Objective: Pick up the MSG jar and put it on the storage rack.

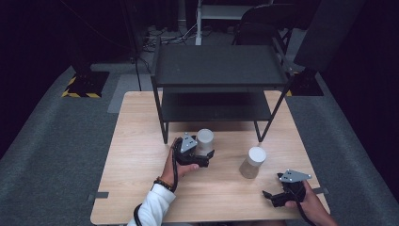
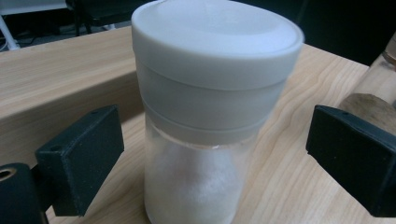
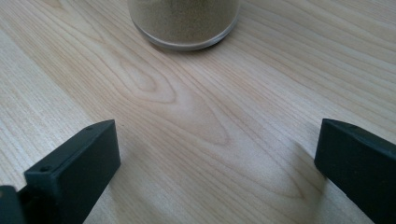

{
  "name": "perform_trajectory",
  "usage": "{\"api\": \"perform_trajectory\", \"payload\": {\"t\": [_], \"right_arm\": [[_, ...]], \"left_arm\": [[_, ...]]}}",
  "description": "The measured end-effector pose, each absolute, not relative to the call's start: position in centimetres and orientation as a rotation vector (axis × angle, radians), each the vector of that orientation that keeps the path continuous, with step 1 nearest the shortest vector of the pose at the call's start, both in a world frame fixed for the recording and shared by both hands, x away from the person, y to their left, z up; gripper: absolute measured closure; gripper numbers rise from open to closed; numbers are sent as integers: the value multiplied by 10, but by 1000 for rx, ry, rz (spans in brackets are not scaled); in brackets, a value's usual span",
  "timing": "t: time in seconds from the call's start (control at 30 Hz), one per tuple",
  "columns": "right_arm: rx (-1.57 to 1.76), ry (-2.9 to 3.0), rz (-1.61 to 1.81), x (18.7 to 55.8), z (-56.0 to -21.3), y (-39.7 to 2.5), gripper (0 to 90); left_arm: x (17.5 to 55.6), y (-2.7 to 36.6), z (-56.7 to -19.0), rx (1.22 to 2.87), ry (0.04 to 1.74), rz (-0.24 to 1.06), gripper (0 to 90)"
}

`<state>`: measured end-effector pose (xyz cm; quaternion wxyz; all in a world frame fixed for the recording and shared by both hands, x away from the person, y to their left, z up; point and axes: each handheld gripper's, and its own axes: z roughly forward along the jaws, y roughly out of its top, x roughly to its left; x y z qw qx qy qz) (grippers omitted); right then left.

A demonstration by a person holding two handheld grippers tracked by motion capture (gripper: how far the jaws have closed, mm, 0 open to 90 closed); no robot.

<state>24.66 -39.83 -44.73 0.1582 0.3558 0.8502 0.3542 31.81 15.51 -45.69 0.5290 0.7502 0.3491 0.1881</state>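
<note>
This looks like a lab or recording studio set up for data capture, not a home or kitchen. A small light-wood desk (image 1: 141,141) stands alone in the middle of the frame on grey carpet (image 1: 47,155), with darkness all around it. A bare black two-tier metal shelf (image 1: 219,70) sits on the desk's far half. At the upper left, a black stand base edged with yellow-and-black hazard tape (image 1: 81,89) rests on the floor, and a similar dark base (image 1: 306,82) shows at the upper right. Loose cables (image 1: 162,37) lie tangled on the floor at top centre, beside a black chair (image 1: 263,23).
</note>
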Motion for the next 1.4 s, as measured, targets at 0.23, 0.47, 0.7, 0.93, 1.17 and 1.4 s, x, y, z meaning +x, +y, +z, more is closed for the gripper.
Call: {"api": "perform_trajectory", "payload": {"t": [0.23, 0.47, 0.7, 0.93, 1.17, 1.4], "right_arm": [[1018, 2432, 1013, 247, -447, -398, 0], [1018, 2432, 1013, 247, -447, -398, 0], [1018, 2432, 1013, 247, -447, -398, 0], [1018, 2432, 1013, 247, -447, -398, 0], [1018, 2432, 1013, 247, -447, -398, 0], [1018, 2432, 1013, 247, -447, -398, 0]], "left_arm": [[331, 157, -463, 1783, 820, 429, 96], [344, 158, -467, 1796, 772, 397, 178], [347, 157, -475, 1769, 750, 411, 270], [344, 159, -487, 1725, 726, 445, 321], [340, 157, -492, 1700, 721, 475, 336], [339, 155, -491, 1704, 702, 486, 348]]}}
